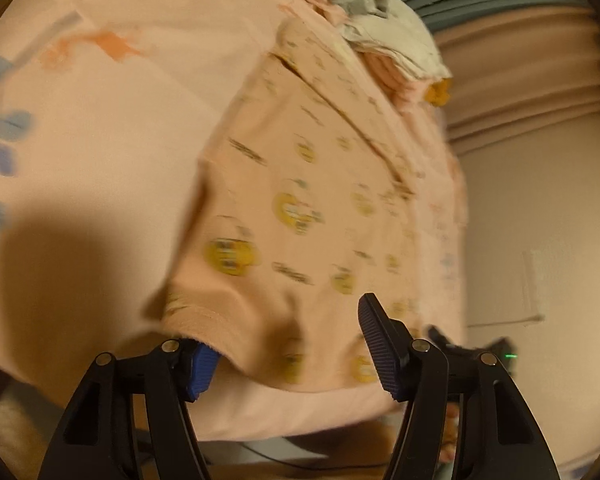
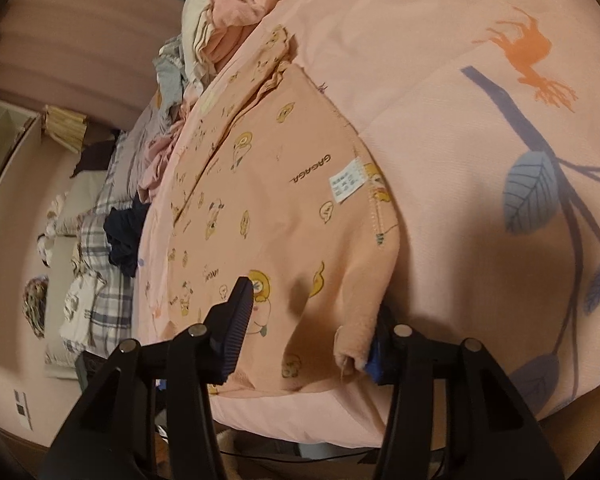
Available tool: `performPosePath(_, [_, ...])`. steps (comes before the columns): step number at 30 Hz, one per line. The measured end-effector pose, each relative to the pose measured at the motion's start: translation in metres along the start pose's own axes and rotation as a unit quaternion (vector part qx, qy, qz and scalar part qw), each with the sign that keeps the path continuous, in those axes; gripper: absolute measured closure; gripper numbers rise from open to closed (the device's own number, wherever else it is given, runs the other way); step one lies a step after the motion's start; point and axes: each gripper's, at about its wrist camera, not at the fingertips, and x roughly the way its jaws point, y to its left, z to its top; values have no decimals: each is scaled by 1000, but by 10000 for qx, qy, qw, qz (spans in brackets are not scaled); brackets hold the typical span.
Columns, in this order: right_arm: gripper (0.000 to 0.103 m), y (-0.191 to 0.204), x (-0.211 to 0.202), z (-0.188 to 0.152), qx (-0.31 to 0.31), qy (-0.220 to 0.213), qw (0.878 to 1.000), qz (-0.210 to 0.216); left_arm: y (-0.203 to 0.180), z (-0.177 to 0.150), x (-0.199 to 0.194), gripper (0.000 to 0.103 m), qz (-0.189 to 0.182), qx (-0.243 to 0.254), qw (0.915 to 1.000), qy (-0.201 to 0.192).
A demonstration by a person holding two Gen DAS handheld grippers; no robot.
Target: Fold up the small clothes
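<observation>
Left gripper [image 1: 292, 356] nearest lens in left wrist view: jaws half-wide, peach garment [image 1: 300, 208] hem draped between them, one pad under cloth, other above; firm pinch not evident. Garment lies flat on pink bedspread [image 1: 100, 160], near bed edge. Cloth soft, fleecy, yellow cartoon print. Crumpled clothes pile [image 1: 364, 12] beyond.

Right wrist view: right gripper [image 2: 304, 328] straddles other hem corner likewise, jaws medium, bite uncertain. White care label [image 2: 346, 180] shows. Advice: pinch both corners fully, lift evenly, carry hem straight to far edge.
</observation>
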Motion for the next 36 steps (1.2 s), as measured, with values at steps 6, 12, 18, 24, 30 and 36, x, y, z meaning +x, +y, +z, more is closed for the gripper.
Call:
performPosePath(6, [54, -2, 2, -1, -192, -12, 9993, -329, 35, 5, -20, 40, 125, -547, 9974, -444])
performPosePath(12, [53, -8, 4, -2, -107, -12, 9996, -263, 37, 14, -7, 40, -279, -534, 9982, -9])
performPosePath(18, [53, -10, 4, -1, 109, -47, 9999, -53, 25, 8, 26, 40, -1292, -656, 9834, 1089])
performPosePath(24, [55, -9, 5, -5, -54, -65, 9999, -121, 21, -17, 15, 40, -1224, -540, 9854, 1053])
performPosePath(30, [53, -3, 7, -5, -60, -95, 9997, -200, 1, -21, 21, 40, -1097, -484, 9894, 815])
performPosePath(36, [54, -1, 6, -6, -51, -39, 9999, -156, -21, -21, 19, 40, -805, -133, 9958, 404])
